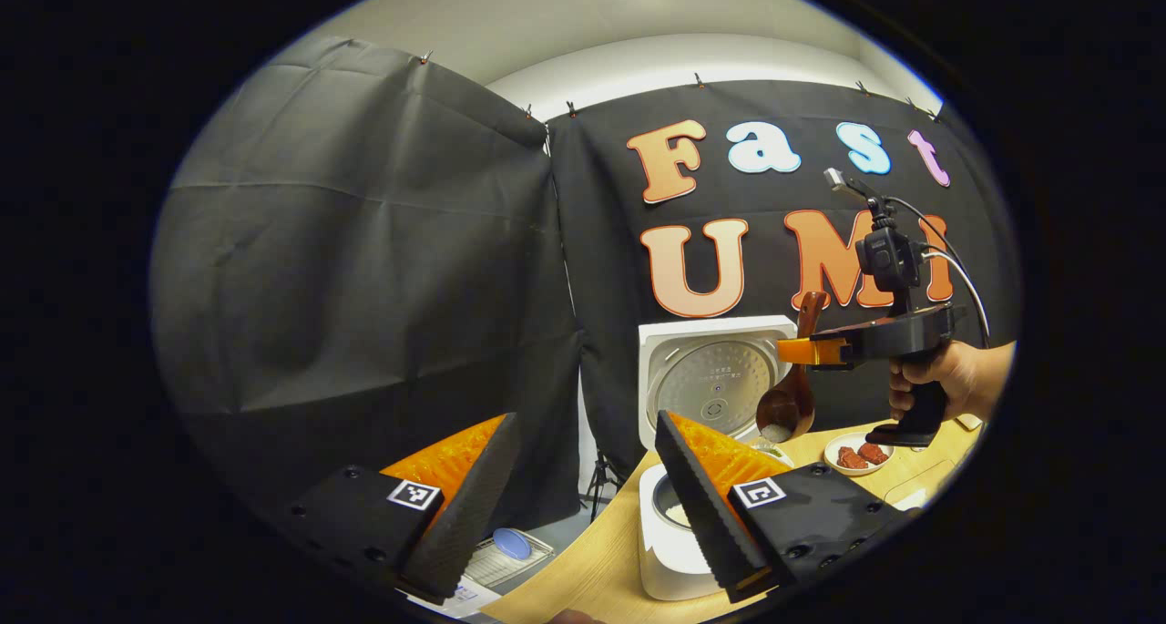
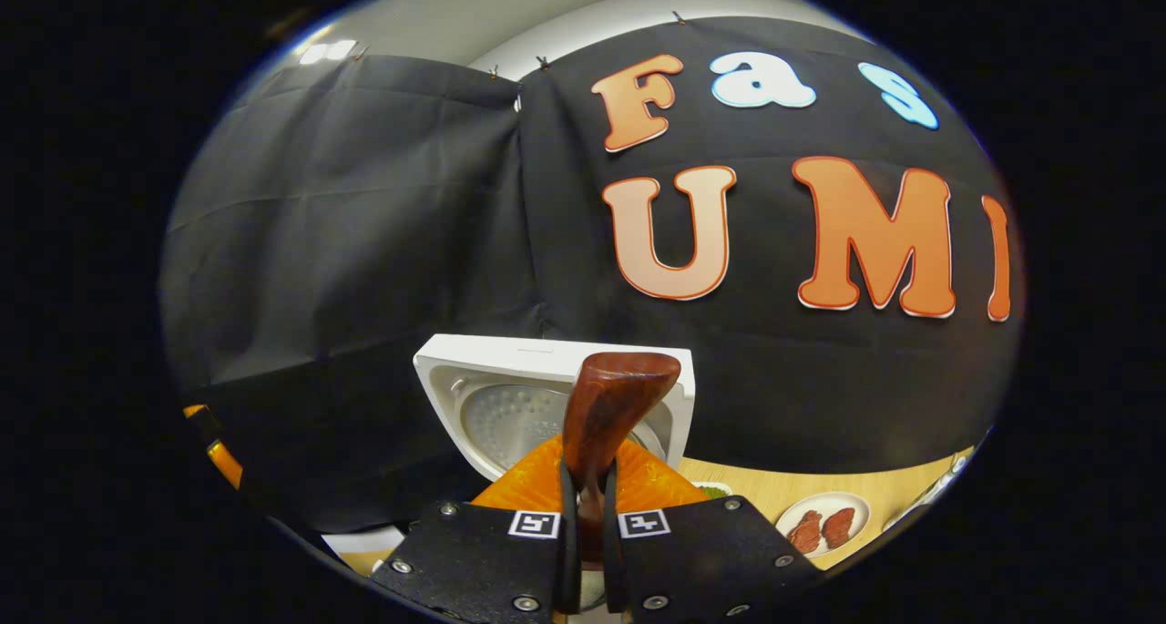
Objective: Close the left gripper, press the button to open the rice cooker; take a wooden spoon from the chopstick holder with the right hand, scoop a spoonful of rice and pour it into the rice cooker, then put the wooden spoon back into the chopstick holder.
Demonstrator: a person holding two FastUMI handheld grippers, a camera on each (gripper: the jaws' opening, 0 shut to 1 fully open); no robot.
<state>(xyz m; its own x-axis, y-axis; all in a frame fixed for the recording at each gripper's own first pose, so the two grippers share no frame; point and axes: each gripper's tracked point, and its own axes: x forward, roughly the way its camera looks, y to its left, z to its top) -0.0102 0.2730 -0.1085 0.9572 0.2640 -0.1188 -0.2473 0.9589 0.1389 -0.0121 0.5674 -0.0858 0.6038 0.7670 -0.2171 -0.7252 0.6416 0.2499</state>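
From the left gripper view I see my left gripper [image 1: 583,478] held above the near edge of the bench [image 1: 601,551], its jaws wide apart with nothing between them. Just past its right finger sits the white rice cooker [image 1: 669,551], lid [image 1: 715,378] standing upright and open against the booth wall, some white rice showing in the pot. Farther off, a hand [image 1: 952,378] holds the right gripper [image 1: 806,351] level above the cooker. Its jaws are clamped on the handle of the wooden spoon [image 1: 791,405], which hangs bowl-down over the cooker's far side; the bowl seems to carry a little white rice, though it is small at that distance. In the right gripper view the spoon handle [image 2: 606,414] rises between the closed jaws, with the open lid behind it. A small white plate of reddish food [image 2: 823,524] lies on the bench to the right.
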